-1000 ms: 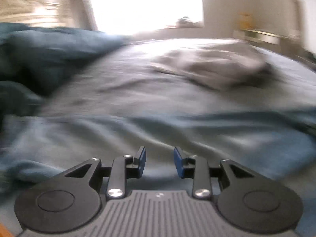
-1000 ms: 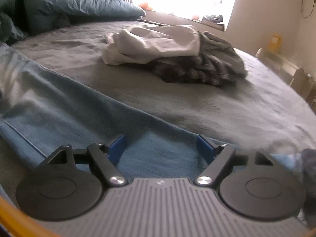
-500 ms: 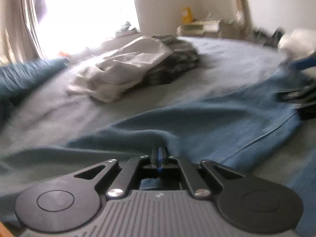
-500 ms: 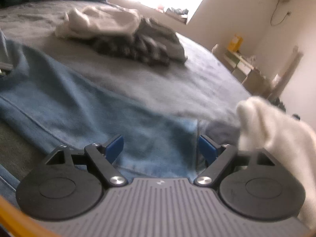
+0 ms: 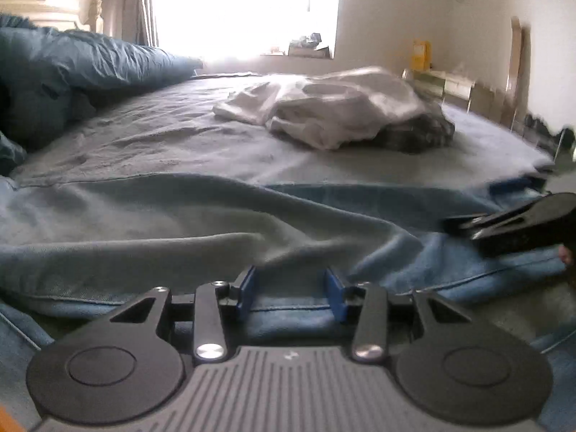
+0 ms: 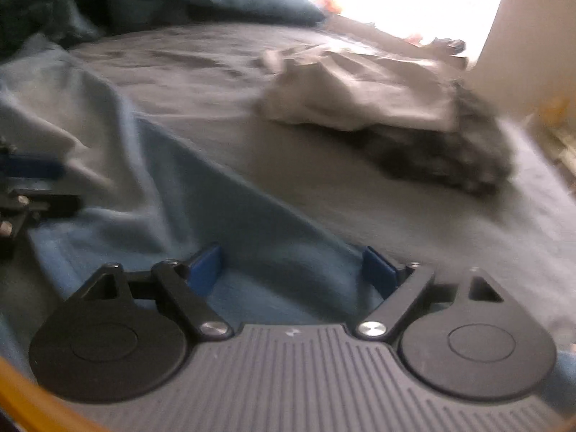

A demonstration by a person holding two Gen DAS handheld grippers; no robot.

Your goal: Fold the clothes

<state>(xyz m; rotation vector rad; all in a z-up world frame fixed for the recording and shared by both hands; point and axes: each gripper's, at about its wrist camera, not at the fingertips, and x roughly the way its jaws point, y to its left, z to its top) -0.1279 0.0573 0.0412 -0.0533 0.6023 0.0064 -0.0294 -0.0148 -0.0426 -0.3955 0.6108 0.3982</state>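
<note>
Jeans [image 5: 223,216] lie spread across the near edge of the bed [image 5: 180,144], light inner side turned up in folds. Left gripper [image 5: 292,288] sits low over the denim hem; its jaws are opening, fabric lies between the blue pads, no pad pressing on it. Right gripper [image 6: 291,270] stands wide, jaws opening further, above the jeans' right end and gripping nothing. White garment [image 5: 324,108] rests atop a dark plaid garment [image 5: 421,133] toward the bed's far edge, well apart from the jeans. Blue duvet [image 5: 90,61] is bunched at the far left corner.

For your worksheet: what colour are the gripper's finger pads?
Blue pads, clearest in the left wrist view.
</note>
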